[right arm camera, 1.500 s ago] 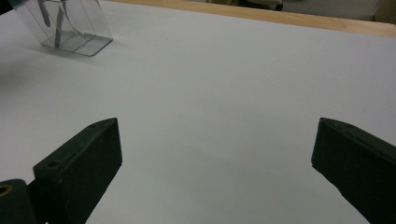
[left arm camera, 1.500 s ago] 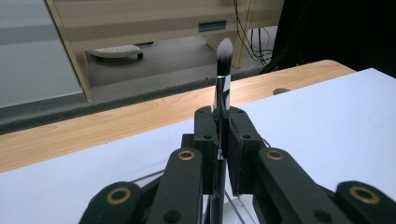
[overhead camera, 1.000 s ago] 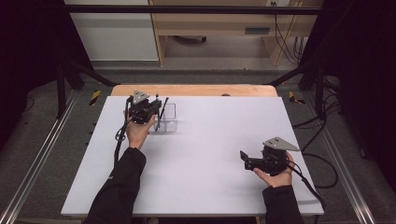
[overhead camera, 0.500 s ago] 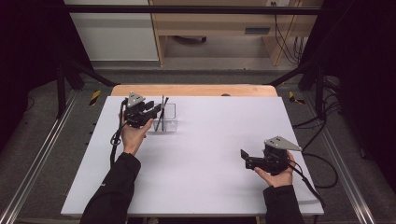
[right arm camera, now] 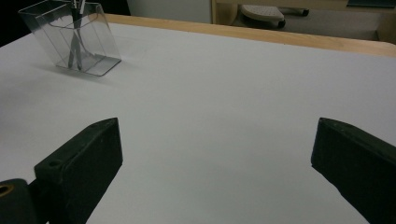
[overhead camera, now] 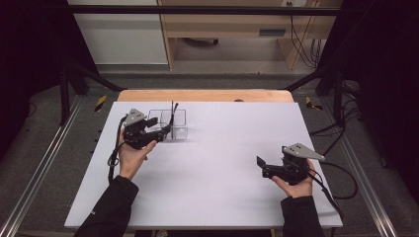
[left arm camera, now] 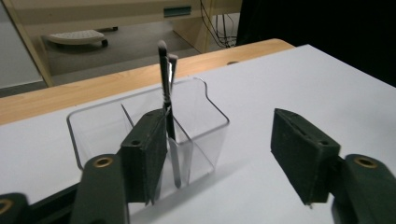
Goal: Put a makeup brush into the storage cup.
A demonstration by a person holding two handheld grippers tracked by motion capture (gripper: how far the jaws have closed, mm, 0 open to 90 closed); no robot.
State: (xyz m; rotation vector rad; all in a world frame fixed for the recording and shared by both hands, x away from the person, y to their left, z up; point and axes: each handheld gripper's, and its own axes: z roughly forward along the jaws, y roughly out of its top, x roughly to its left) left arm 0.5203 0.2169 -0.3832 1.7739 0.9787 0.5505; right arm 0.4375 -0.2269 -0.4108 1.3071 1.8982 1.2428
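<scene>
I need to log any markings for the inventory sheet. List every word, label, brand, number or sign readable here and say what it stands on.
None can be read.
Clear divided holder: no print or label.
Dark brushes standing in it: no lettering visible.
Left gripper and right gripper: no marking visible.
White table: blank.
Small dark plate on the wooden furniture behind: too small and blurred to read.

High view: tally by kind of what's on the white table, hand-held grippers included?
Clear divided holder: 1
Dark slim brushes standing in it: 2, as far as the left gripper view shows
Hand-held grippers: 2, left and right, both open
Total: 5
</scene>
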